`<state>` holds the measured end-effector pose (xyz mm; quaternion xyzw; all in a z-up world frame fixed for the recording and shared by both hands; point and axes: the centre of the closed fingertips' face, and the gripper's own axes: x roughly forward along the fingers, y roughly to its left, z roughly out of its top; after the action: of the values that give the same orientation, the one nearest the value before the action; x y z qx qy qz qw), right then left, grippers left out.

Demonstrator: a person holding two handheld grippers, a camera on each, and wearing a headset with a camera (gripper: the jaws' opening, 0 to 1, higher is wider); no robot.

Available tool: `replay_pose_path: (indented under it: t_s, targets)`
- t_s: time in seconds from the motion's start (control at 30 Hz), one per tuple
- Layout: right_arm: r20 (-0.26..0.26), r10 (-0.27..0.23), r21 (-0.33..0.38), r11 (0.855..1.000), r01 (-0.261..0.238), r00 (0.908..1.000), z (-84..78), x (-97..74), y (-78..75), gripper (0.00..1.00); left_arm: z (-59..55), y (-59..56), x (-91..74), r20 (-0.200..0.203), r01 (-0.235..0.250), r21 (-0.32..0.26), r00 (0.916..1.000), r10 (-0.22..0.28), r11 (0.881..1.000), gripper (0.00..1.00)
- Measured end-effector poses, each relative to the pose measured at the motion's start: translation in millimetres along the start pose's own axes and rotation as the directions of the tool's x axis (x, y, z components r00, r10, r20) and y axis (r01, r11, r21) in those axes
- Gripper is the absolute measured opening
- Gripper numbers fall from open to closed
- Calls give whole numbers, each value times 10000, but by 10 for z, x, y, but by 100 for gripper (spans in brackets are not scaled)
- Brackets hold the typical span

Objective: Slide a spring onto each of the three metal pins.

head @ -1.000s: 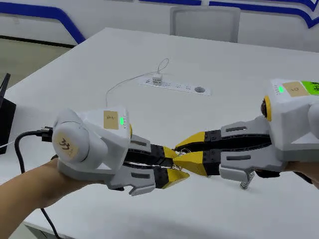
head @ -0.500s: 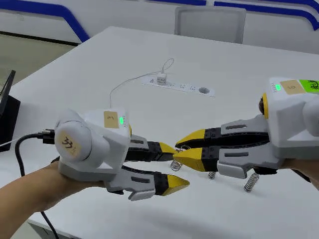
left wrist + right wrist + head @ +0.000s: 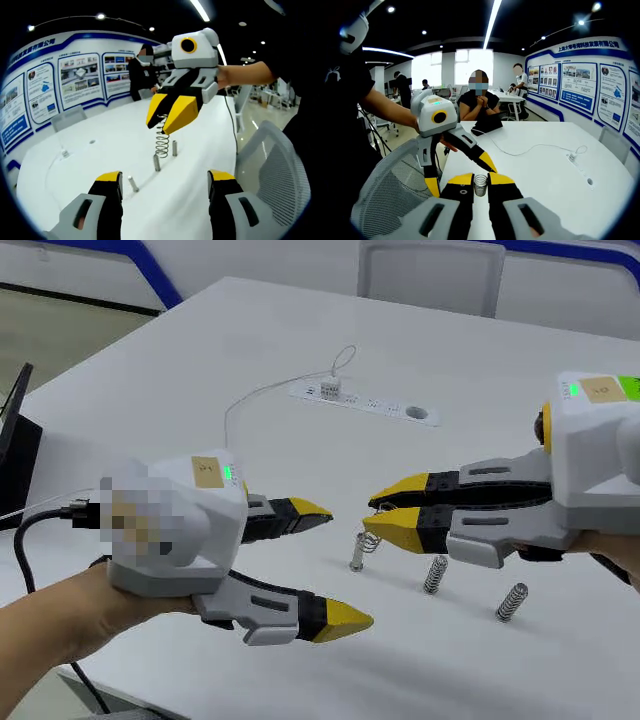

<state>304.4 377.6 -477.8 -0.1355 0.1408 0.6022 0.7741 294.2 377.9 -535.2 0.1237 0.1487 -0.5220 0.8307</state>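
My right gripper [image 3: 372, 513] is shut on a small steel spring [image 3: 480, 185], which hangs down from its yellow tips [image 3: 162, 142]. The spring's lower end is close to the nearest metal pin [image 3: 357, 560]; I cannot tell whether it is on the pin. Two more pins stand to the right on the white table, and each carries a spring [image 3: 435, 573] [image 3: 512, 601]. My left gripper [image 3: 328, 564] is open, a short way left of the right gripper's tips, with nothing between its jaws [image 3: 165, 175].
A white power strip [image 3: 365, 405] with a plug and thin cable lies further back on the table [image 3: 200, 370]. A grey chair [image 3: 430, 275] stands at the far edge. A black device [image 3: 10, 450] sits at the left edge. People sit in the background [image 3: 479, 97].
My left gripper has opened, let go of the spring and drawn back to the left. The right gripper still holds the spring, which now hangs free above the pins.
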Motion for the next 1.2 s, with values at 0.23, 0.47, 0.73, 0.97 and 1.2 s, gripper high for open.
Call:
replay_pose_path:
  t_s: [0.23,0.47,0.73,0.97,1.2]
  targets:
    - [-114,-385,212,9990,387,9992,-48,15,-190,10,-98,87,-43,-105,-155,-352,9998,151,9993,83]
    - [-207,-878,530,9946,888,9959,-115,103,-415,10,-256,192,-81,-428,-384,-579,9984,359,9976,93]
    - [-549,-1360,820,9867,1402,9892,-246,252,-664,10,-387,385,-147,-410,-1255,-1106,9917,1217,9859,100]
    - [-792,-1460,1142,9814,1545,9861,-384,359,-754,11,-464,427,-135,-246,-1598,-1516,9872,1579,9754,100]
    - [-1094,-1504,1323,9775,1644,9826,-523,410,-817,11,-621,365,-102,-369,-1690,-1654,9856,1652,9716,100]
